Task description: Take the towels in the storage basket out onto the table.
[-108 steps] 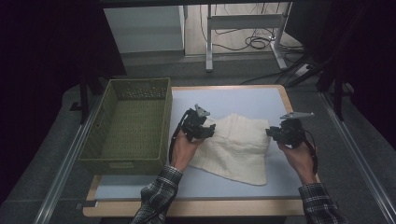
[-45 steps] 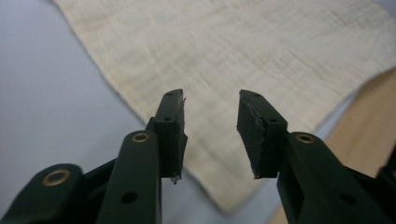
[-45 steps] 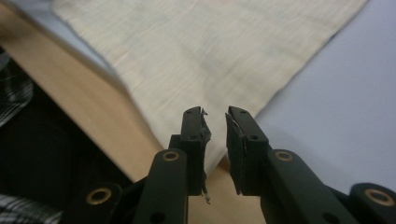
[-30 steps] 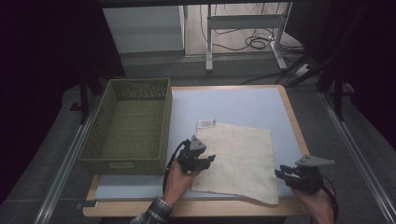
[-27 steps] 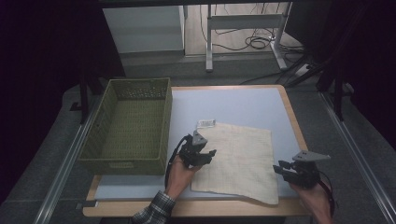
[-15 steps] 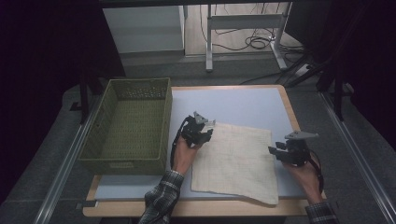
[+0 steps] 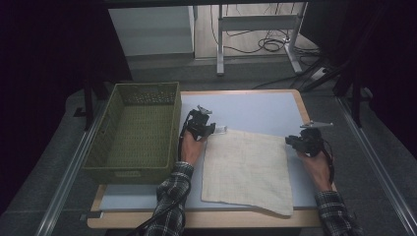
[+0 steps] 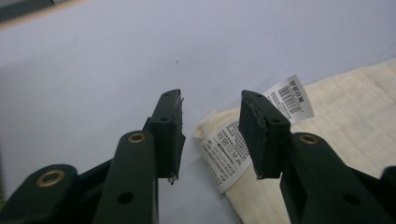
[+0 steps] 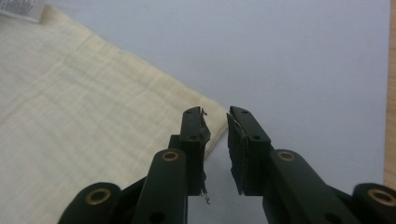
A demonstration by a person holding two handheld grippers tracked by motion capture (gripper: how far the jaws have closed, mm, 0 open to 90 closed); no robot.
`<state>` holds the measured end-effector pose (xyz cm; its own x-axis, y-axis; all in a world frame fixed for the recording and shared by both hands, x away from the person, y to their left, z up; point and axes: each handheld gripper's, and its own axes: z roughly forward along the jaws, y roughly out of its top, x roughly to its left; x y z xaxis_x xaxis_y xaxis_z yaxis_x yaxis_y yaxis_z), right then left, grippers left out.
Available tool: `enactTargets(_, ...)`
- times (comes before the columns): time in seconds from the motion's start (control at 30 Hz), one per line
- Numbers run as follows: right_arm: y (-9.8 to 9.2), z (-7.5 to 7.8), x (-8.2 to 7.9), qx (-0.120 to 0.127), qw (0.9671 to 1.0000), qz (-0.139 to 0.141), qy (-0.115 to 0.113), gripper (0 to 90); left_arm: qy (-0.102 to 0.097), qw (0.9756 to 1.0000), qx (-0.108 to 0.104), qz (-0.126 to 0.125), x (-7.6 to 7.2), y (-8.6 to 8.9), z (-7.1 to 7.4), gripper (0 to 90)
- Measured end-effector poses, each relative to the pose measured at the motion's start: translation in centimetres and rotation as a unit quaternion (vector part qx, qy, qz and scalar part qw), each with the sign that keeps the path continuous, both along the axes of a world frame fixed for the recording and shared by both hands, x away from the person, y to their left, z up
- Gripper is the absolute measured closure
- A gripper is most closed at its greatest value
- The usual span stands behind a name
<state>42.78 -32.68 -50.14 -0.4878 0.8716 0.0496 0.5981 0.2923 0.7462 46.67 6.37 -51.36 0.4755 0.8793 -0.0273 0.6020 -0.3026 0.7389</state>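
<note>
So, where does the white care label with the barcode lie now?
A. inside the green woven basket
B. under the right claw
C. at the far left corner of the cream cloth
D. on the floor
C: the white care label sits at the cream cloth's far left corner, just ahead of the left claw.

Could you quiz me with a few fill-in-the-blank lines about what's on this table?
1. The cream cloth lies flat on the table, to the right of the green ____.
2. The white label sits at the cloth corner in front of the ____ gripper.
3. The right gripper has the cloth's far right ____ at its tips.
4. The basket holds ____.

Missing words: basket; left; corner; nothing
</note>
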Motion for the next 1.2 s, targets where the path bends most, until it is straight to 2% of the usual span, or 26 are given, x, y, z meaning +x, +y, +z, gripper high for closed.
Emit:
enactTargets(0.27,0.6,-0.5,1.4,-0.007,0.9999,-0.001,0.011,66.4,0.01,0.9999,0.006,0.009,0.5,-0.3,-1.8,48.3)
enactTargets(0.37,1.1,-1.1,1.9,-0.022,0.9996,0.002,0.015,64.4,0.015,0.9998,0.01,0.005,0.6,-0.5,-2.2,48.0)
enactTargets(0.4,1.3,-1.3,2.0,-0.03,0.9994,0.006,0.016,64.4,0.019,0.9998,-0.002,0.005,0.6,-0.4,-2.2,48.8)
enactTargets(0.43,1.6,-1.5,2.1,-0.04,0.999,0.006,0.019,64.9,0.025,0.9996,-0.012,0.003,0.7,-0.3,-2.3,52.1)
enactTargets(0.47,1.7,-1.5,2.0,-0.043,0.999,0.007,0.013,66.4,0.027,0.9995,-0.017,0.003,0.7,-0.3,-2.3,54.4)
enactTargets(0.5,1.9,-1.5,2.0,-0.044,0.9989,0.004,0.016,72.6,0.027,0.9995,-0.017,0.003,0.7,-0.3,-2.3,57.6)
enactTargets(0.53,2.0,-1.4,2.0,-0.039,0.999,0.005,0.023,79.2,0.03,0.9992,-0.028,-0.003,0.5,-0.3,-2.3,63.9)
enactTargets(0.57,2.1,-1.3,2.0,-0.036,0.9989,0.008,0.029,84.2,0.03,0.9992,-0.028,-0.003,0.5,-0.3,-2.3,70.4)
enactTargets(0.6,2.3,-1.3,2.0,-0.04,0.9987,0.01,0.03,85.6,0.039,0.9981,-0.045,-0.01,0.4,-0.3,-2.3,79.7)
enactTargets(0.63,2.5,-1.2,2.0,-0.047,0.9984,0.01,0.031,86.3,0.039,0.9981,-0.045,-0.01,0.4,-0.3,-2.3,83.2)
enactTargets(0.7,2.7,-1.0,2.1,-0.063,0.9975,0.011,0.028,86.6,0.036,0.9984,-0.042,-0.013,0.4,-0.4,-2.1,86.2)
enactTargets(0.73,2.7,-0.7,2.1,-0.066,0.9975,0.009,0.023,86.6,0.02,0.9989,-0.04,-0.013,0.4,-0.4,-1.8,86.5)
enactTargets(0.83,2.5,0.0,2.5,-0.059,0.9981,0.006,0.016,86.6,0.008,0.9991,-0.04,-0.009,0.6,-0.3,-1.2,86.5)
enactTargets(0.9,2.4,0.8,3.0,-0.062,0.9981,0.004,0.005,86.6,-0.018,0.9992,-0.035,0.0,1.1,-0.2,-0.1,86.6)
enactTargets(0.93,2.3,1.5,3.5,-0.063,0.998,0.003,-0.003,86.6,-0.025,0.9991,-0.035,0.004,1.2,-0.1,0.3,86.6)
enactTargets(1.0,2.2,2.4,3.9,-0.052,0.9986,-0.003,-0.012,86.6,-0.032,0.9985,-0.044,0.009,1.4,0.1,1.2,86.5)
enactTargets(1.03,2.2,3.0,4.0,-0.038,0.9992,-0.003,-0.015,86.5,-0.035,0.9985,-0.042,0.008,1.2,0.0,1.4,86.5)
enactTargets(1.07,2.3,3.2,3.9,-0.033,0.9993,0.0,-0.016,86.5,-0.043,0.9986,-0.031,0.005,0.9,-0.1,1.6,86.4)
enactTargets(1.2,2.3,3.5,2.8,-0.038,0.9988,0.019,-0.025,86.1,-0.058,0.998,-0.026,0.001,-0.7,-0.2,1.5,85.6)
